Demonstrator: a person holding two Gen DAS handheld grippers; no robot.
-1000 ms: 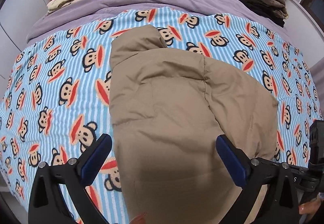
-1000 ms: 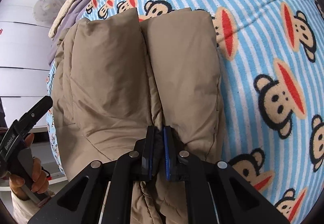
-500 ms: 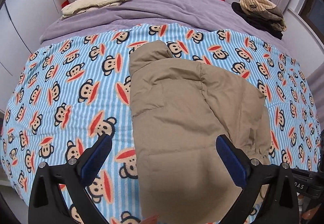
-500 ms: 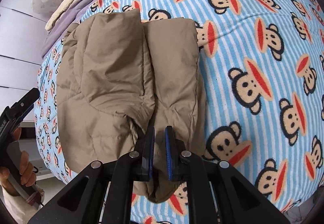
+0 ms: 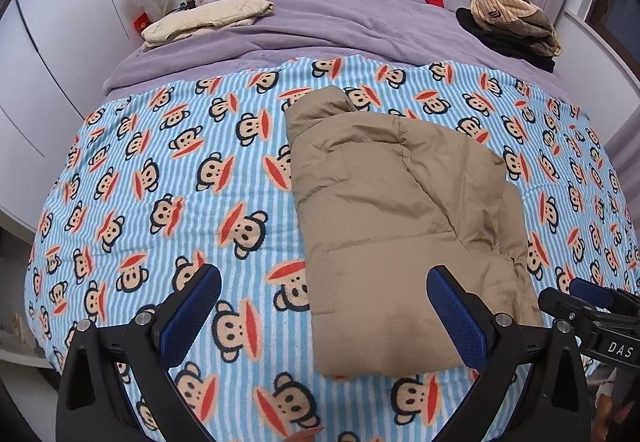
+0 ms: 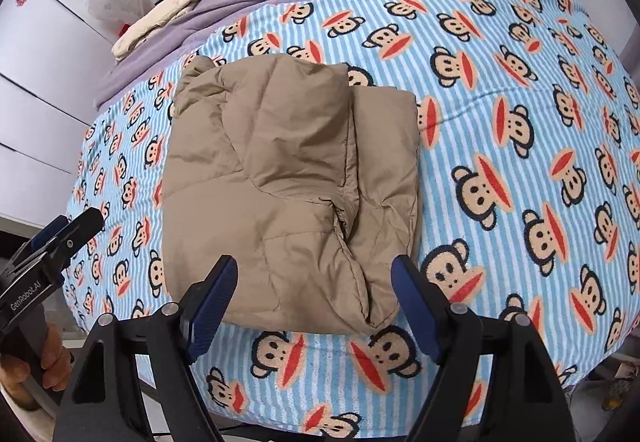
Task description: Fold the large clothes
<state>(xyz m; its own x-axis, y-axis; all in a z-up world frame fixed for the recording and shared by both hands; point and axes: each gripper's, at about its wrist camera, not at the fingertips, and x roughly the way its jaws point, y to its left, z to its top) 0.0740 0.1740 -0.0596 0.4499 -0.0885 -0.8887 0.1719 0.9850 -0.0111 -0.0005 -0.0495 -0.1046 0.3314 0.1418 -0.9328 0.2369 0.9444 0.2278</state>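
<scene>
Since a second earlier, the right gripper (image 6: 312,290) had been unclamped from the jacket's near edge and drawn back, its fingers now set wide apart with nothing between them. The left gripper (image 5: 324,310) had been lifted away too; its fingers were likewise held apart and empty. The tan puffer jacket (image 6: 288,194) was left lying folded on the striped monkey blanket (image 5: 160,178) near the foot of the bed, with both sleeves laid over its body and its collar end pointed towards the purple bedding (image 5: 312,30). The jacket was judged to be light, soft and springy, with a smooth shell that could be expected to slip and puff back open. A firm pinch through all layers at the near hem corners, one per gripper, was thought best for carrying the bottom half over towards the collar
</scene>
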